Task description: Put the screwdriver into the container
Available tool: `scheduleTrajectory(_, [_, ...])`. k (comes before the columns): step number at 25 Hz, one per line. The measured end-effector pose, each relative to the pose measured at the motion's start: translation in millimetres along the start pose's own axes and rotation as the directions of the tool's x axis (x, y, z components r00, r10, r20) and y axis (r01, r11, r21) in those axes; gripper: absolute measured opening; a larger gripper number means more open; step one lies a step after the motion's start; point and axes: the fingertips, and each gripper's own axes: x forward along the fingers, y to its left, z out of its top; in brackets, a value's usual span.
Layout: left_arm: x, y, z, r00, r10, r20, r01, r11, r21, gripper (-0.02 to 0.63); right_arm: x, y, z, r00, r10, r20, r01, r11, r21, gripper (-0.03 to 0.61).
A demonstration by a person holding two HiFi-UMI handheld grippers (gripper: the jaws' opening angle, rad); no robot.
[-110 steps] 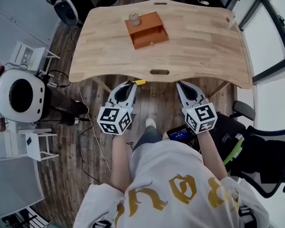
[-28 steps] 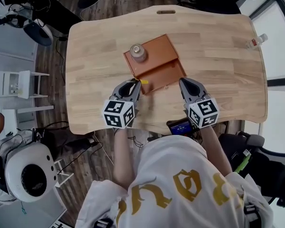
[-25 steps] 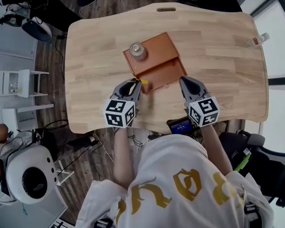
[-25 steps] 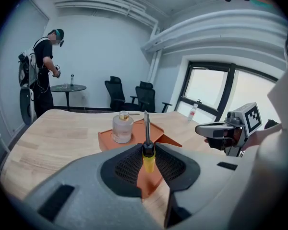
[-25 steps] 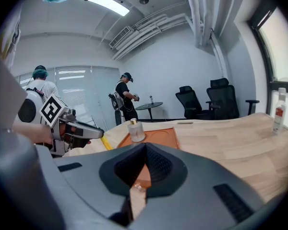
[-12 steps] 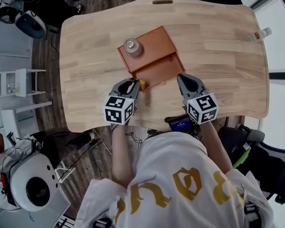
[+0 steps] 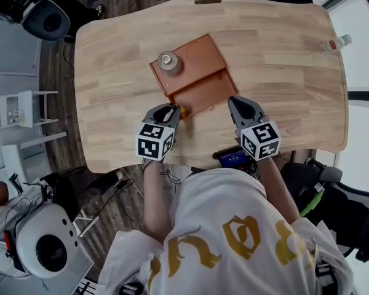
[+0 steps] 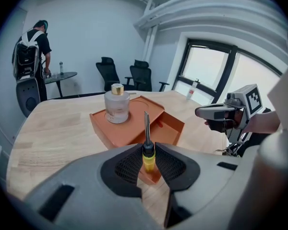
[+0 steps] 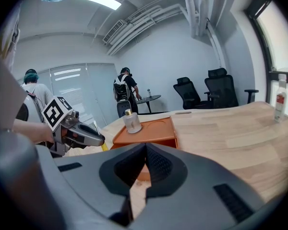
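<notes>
A screwdriver (image 8: 146,146) with a yellow handle and a dark shaft stands upright between the pads of my left gripper (image 8: 148,153), which is shut on the handle. In the head view its yellow end (image 7: 182,110) sits just short of the near left corner of the orange container's open drawer (image 7: 206,93). The orange container (image 7: 197,57) lies mid-table, with a glass bottle (image 7: 168,61) on its top. My right gripper (image 7: 236,106) hovers at the drawer's near right corner. Its jaws are shut with nothing between them (image 9: 145,152).
A small plastic water bottle (image 7: 336,42) stands at the table's far right edge. A phone (image 7: 234,158) sits at the person's lap below the table's near edge. Office chairs (image 8: 134,75) and a person with a backpack (image 8: 31,56) stand beyond the wooden table (image 7: 111,78).
Both grippers have come in from beyond the table's near edge to over the table. In the last second they have edged closer to the open drawer, the left still holding the screwdriver.
</notes>
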Motion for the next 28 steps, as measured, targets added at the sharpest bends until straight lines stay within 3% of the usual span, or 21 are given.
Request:
scheduleTrajectory(6, [10.8,2.9,-3.3,0.999,-0.019,-0.048,0.021,0.999,0.031,0.081,10.4,-7.0,5.4,1.0,-0.002,-0.002,0.002,1.0,-0.003,0.009])
scheduleTrajectory(28, [26.9,0.7,-12.9,0.974,-0.104,-0.202,0.111,0.994,0.024,0.081,26.1,-13.6,7.3,1.0,0.008,0.003,-0.008,0.999,0.052,0.009])
